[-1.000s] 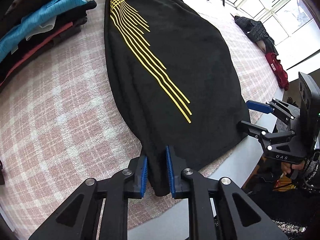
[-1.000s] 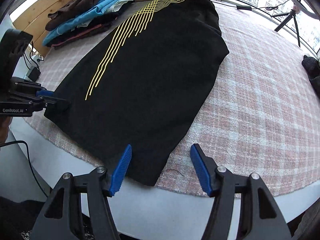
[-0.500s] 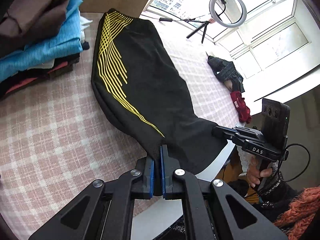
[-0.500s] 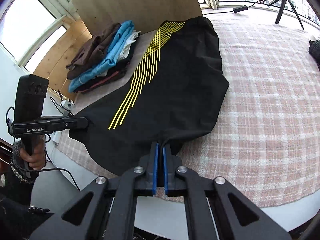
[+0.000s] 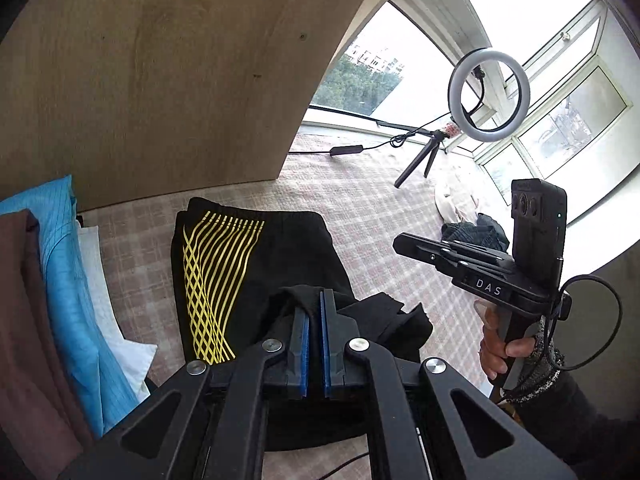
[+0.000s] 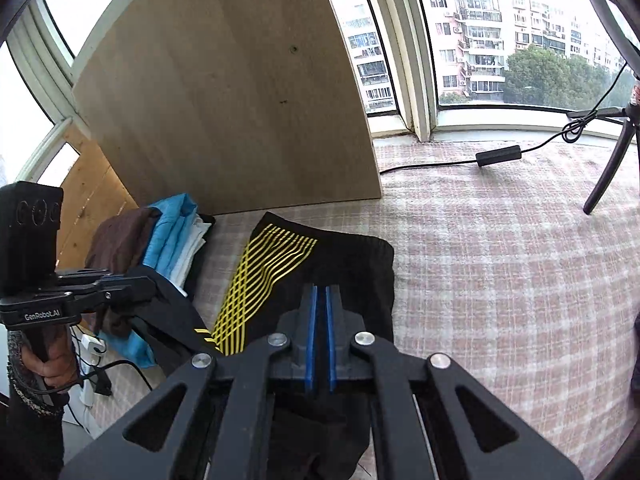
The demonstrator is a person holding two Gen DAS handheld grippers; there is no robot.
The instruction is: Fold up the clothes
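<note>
Tools, left (image 5: 314, 312) and right (image 6: 320, 304), level, each clamp the black garment (image 5: 280, 248).

Bare checked cloth (image 6: 500, 280) lies open rightward; the clothes pile (image 6: 168, 240) and wooden board (image 6: 224, 120) block left and ahead

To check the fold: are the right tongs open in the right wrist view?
No, the right tongs are shut on the black garment with yellow stripes, with its cloth between their blue pads.

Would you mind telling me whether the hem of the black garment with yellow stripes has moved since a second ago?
Yes. The black garment with yellow stripes has had its hem carried from the table's near edge toward the upright wooden board.
</note>
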